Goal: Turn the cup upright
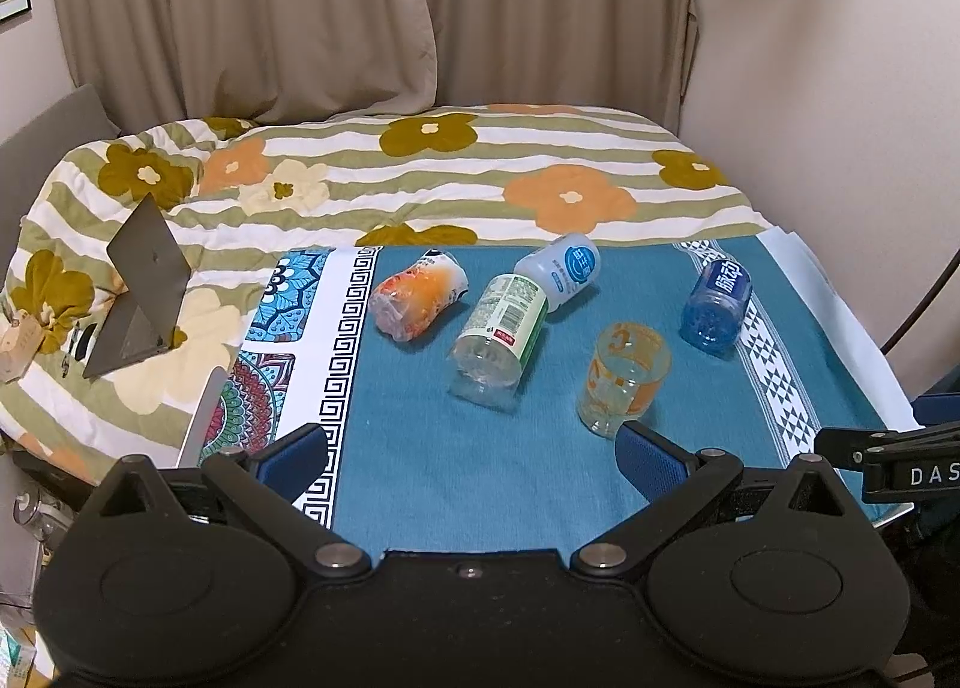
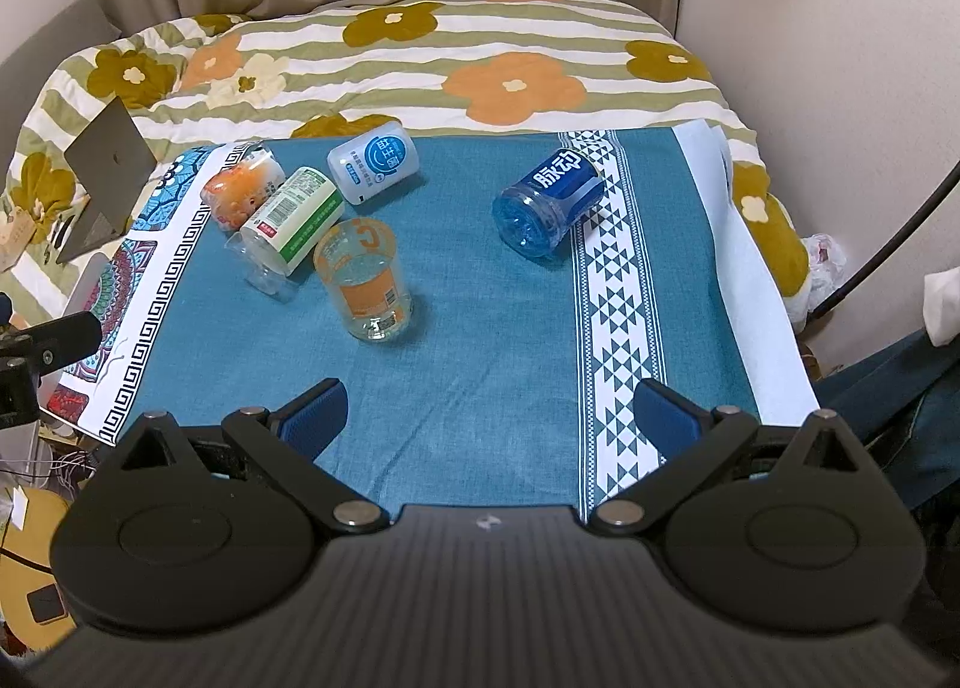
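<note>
Both grippers hung with fingers spread wide, gripping nothing. The orange-banded cup point(image 2: 364, 286) stood upright ahead-left of the right gripper point(image 2: 489, 418), just beyond the left gripper point(image 1: 474, 457)'s right fingertip point(image 1: 651, 457); four cups lay toppled farther ahead.

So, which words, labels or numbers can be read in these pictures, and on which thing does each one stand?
"脉动": on the blue cup, lying on its side.
"DAS": on the black clamp at the right edge, cut off by the frame.
White cup: large characters in a blue circle, blurred.
Green cup: barcode and print too small.
Orange cup: print unreadable.
</note>
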`<state>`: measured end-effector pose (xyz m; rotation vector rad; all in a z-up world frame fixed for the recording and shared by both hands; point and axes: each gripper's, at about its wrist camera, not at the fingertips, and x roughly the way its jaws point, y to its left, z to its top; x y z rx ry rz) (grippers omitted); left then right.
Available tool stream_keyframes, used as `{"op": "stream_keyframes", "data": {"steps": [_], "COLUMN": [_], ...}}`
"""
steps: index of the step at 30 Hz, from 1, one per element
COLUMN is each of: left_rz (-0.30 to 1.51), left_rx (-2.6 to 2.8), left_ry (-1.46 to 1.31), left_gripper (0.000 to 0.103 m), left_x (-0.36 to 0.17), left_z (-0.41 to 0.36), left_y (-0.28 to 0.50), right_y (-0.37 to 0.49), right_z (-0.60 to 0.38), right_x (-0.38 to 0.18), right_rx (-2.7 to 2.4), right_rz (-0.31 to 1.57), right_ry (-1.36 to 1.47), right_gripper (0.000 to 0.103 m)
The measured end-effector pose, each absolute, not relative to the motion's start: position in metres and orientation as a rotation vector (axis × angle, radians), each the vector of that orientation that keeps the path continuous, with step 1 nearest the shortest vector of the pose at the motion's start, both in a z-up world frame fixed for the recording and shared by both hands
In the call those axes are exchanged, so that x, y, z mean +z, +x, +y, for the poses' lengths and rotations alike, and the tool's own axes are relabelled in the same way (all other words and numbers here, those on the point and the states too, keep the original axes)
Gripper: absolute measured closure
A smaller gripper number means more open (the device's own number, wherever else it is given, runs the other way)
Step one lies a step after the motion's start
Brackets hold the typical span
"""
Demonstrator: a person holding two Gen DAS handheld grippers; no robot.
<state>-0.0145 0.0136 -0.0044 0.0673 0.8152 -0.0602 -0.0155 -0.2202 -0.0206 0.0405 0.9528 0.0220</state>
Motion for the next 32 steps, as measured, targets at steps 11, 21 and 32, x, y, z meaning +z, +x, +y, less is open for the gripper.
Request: {"op": "stream_keyframes", "data": {"steps": [11,21,32], "left_rz": [0.801,0.780,0.765], "left_rx": [-0.052,-0.021,-0.040], "left_ry": [0.077,0.089,0.082], "left_gripper": [0.000,0.000,0.000], "left_x": [-0.0036,-0.0024,-0.0031], "left_z": [0.0154,0.0191,0.0226], "left_y": [-0.0186,-0.0224,-0.0239], "right_y": [-0.0168,-0.0173,-0.0174], "right_z": [-0.2215,-0.2204,-0.2196], "right_x": [-0.0213,-0.0204,-0.0209], "right_rx": [0.022,0.019,0.021], "right_rz": [0.950,0.948,0.948], "right_ry": [0.040,0.041,0.039], "right_gripper": [0.000,0.000,0.000]}}
